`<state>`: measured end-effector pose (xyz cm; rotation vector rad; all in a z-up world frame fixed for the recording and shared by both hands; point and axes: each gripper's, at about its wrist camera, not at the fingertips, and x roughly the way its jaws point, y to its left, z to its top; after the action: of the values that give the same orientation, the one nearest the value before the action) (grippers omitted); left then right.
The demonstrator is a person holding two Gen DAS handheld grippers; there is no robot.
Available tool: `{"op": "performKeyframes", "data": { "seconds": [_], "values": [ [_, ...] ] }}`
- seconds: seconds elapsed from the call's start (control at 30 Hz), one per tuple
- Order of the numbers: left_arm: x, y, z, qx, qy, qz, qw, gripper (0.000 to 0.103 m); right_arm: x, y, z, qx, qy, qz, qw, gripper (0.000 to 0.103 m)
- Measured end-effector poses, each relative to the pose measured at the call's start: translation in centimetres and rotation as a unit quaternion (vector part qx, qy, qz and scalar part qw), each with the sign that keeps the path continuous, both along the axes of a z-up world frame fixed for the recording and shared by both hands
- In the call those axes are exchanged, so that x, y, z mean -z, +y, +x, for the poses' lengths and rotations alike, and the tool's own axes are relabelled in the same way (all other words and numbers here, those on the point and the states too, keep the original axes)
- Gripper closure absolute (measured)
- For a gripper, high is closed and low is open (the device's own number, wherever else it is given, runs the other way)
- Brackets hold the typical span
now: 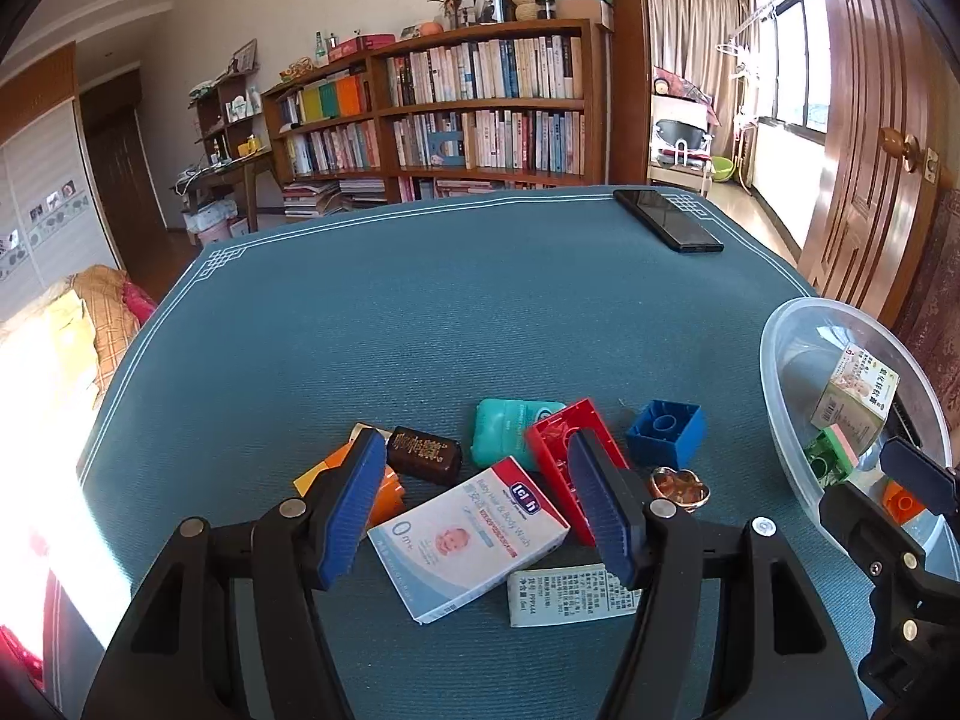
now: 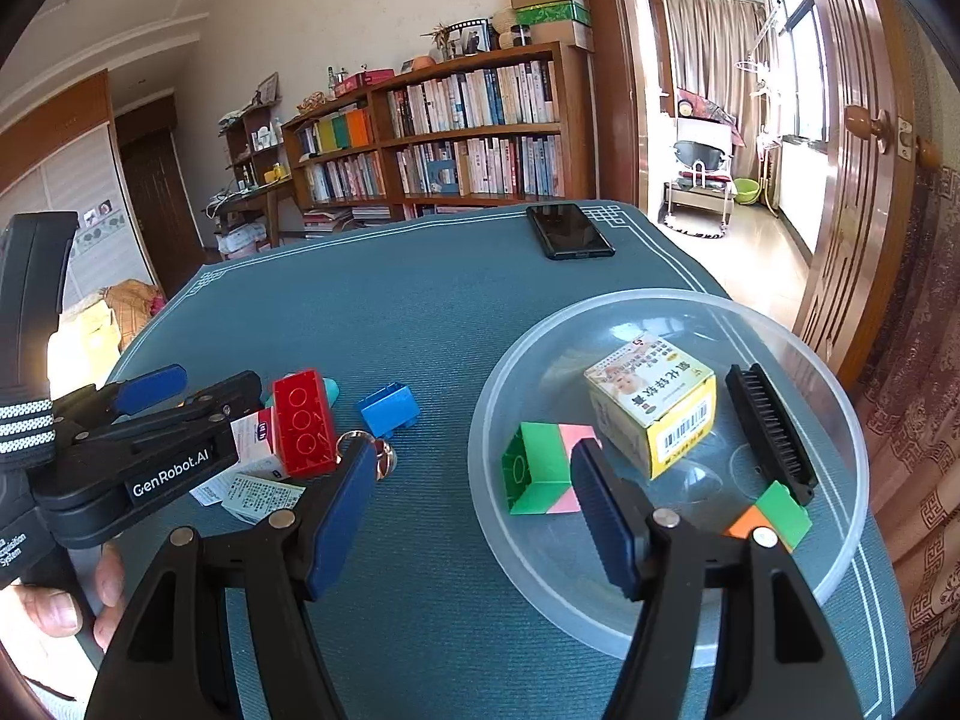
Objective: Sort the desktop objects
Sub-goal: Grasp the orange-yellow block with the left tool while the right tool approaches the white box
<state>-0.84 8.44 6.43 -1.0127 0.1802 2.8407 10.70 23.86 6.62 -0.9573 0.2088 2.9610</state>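
My left wrist camera looks forward and down along its fingers, close over the pile, bowl at its right edge. My right wrist camera sits further right, same tilt, close over the bowl, pile at left. Both share the mat, phone, bookshelf and doorway beyond.

Blue-matted table — clear bowl at right edge, phone at far-right corner, red brick, blue brick and boxes near front edge.
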Motion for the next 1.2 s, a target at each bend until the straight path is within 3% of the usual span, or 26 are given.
{"op": "performKeyframes", "data": {
  "seconds": [0.53,1.2],
  "values": [
    [1.6,-6.1,-1.6,-0.050,-0.034,0.024,0.9979,0.036,2.2,-5.5,0.7,-0.087,-0.028,0.000,0.996,0.029],
    [3.8,-7.0,-3.4,-0.062,-0.068,0.040,0.9950,0.036,3.4,-6.2,0.2,-0.105,-0.050,-0.005,0.993,0.028]
  ]
}}
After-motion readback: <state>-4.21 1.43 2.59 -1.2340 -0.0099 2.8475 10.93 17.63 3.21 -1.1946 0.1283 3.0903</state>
